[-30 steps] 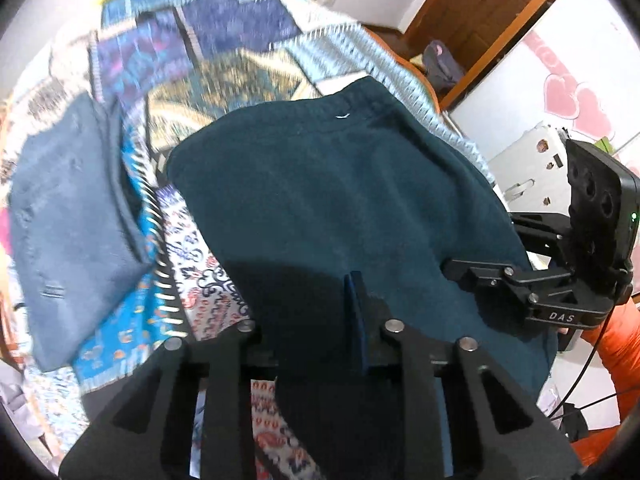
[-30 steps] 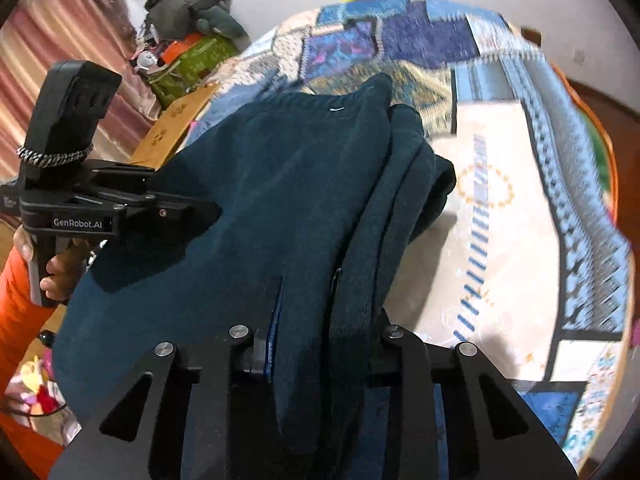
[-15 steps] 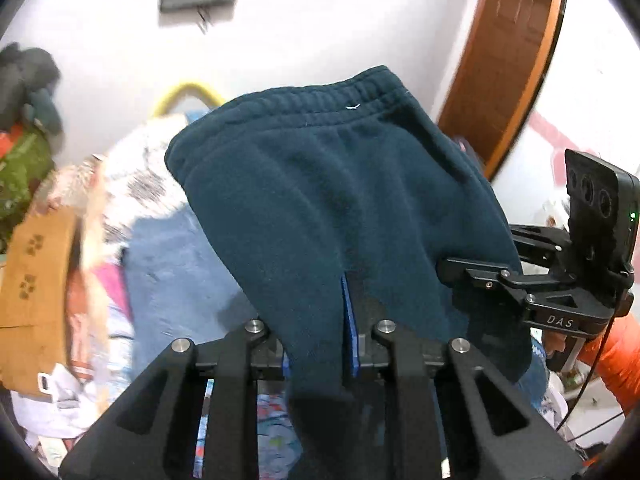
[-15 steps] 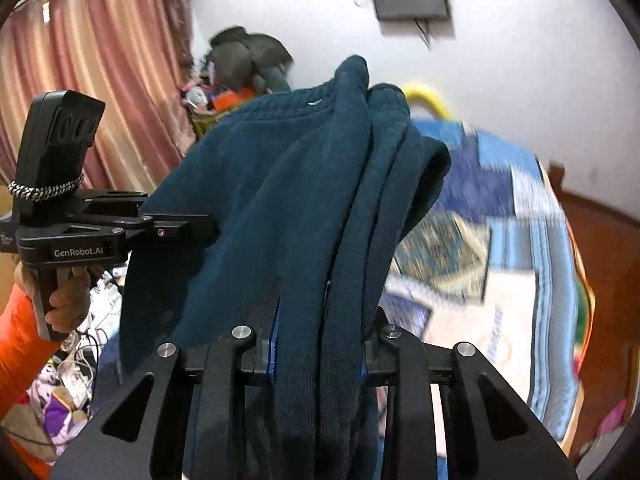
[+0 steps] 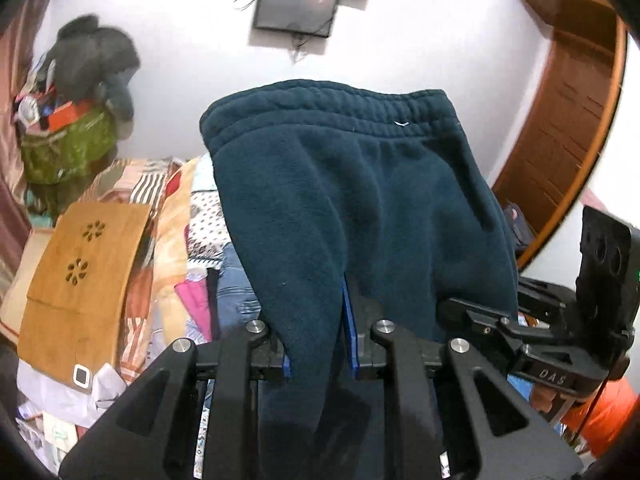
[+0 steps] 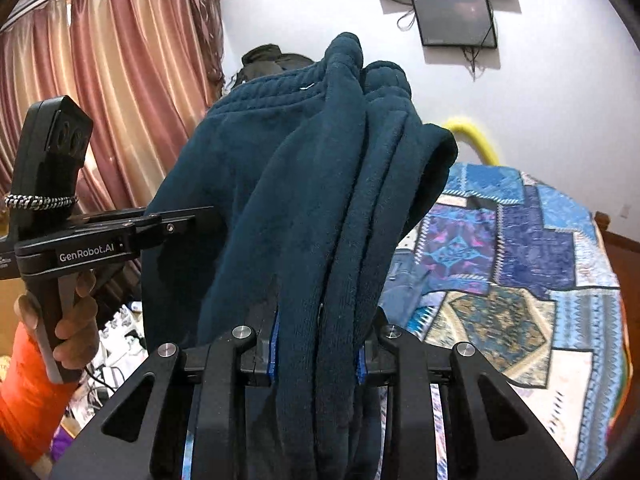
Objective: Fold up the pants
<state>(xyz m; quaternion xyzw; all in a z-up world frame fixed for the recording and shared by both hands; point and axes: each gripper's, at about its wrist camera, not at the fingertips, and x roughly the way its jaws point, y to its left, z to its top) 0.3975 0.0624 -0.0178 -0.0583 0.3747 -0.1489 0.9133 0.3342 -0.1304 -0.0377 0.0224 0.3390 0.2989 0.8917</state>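
The dark teal fleece pants (image 5: 352,200) are held up in the air, doubled over, with the elastic waistband at the top. My left gripper (image 5: 318,344) is shut on one lower edge of the fabric, its blue pads pressing the cloth. My right gripper (image 6: 316,344) is shut on a thick bunch of several layers of the pants (image 6: 280,184). Each gripper shows in the other's view: the right gripper (image 5: 456,310) clamps the cloth at the right, and the left gripper (image 6: 200,220) clamps it at the left, held by a hand (image 6: 72,320) in an orange sleeve.
A bed with a blue patchwork quilt (image 6: 520,280) lies below on the right. Folded jeans (image 5: 236,280), a wooden board (image 5: 80,280) and loose clothes lie at the left. Behind are pink curtains (image 6: 100,80), a wall screen (image 5: 296,8) and a wooden door (image 5: 560,140).
Both grippers have lifted the pants off the quilt and tilted upward. The pants now hang in front of the wall instead of lying on the bed.
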